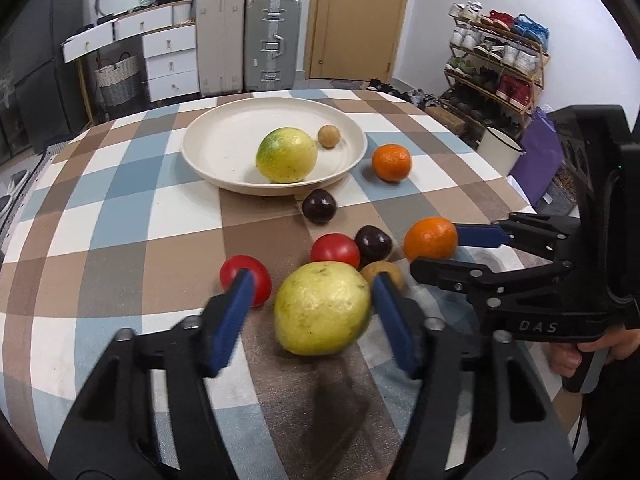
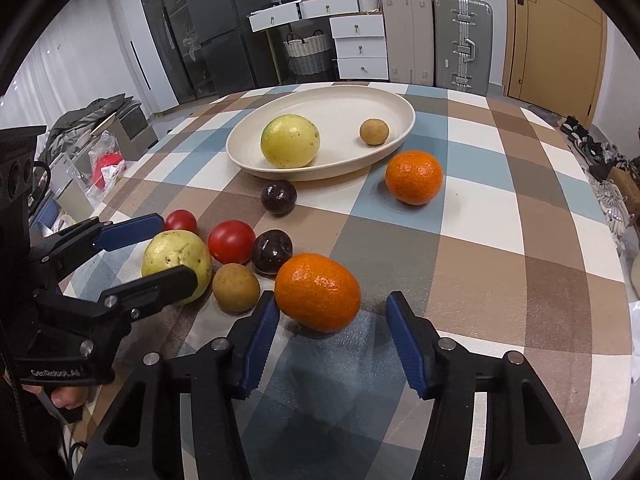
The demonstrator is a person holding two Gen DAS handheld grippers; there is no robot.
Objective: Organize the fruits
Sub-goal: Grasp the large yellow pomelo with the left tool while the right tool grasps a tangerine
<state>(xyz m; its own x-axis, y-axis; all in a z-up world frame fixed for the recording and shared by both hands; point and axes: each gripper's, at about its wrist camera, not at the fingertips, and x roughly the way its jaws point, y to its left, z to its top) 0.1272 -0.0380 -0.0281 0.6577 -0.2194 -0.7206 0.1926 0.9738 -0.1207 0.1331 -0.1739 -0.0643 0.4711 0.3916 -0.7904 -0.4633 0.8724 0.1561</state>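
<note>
A cream plate [image 1: 208, 148] [image 2: 344, 100] holds a yellow-green guava [image 1: 286, 155] [image 2: 290, 141] and a small brown fruit [image 1: 329, 136] [image 2: 374, 132]. My left gripper [image 1: 312, 280] [image 2: 160, 246] is open around a second yellow guava [image 1: 322, 308] [image 2: 176, 260], fingers on both sides, not clamped. My right gripper [image 2: 332, 302] [image 1: 436, 248] is open around an orange [image 2: 318, 298] [image 1: 430, 239]. Two red tomatoes [image 1: 244, 278] [image 1: 335, 250], two dark plums [image 1: 319, 206] [image 1: 373, 243], a brown fruit [image 2: 236, 287] and another orange [image 1: 391, 162] [image 2: 414, 177] lie on the checked tablecloth.
The round table [image 1: 120, 220] has a checked cloth. Suitcases [image 1: 272, 40], white drawers [image 1: 170, 56], a door [image 1: 360, 16] and a shoe rack [image 1: 496, 64] stand beyond the table. A white bucket [image 1: 500, 148] stands on the floor at right.
</note>
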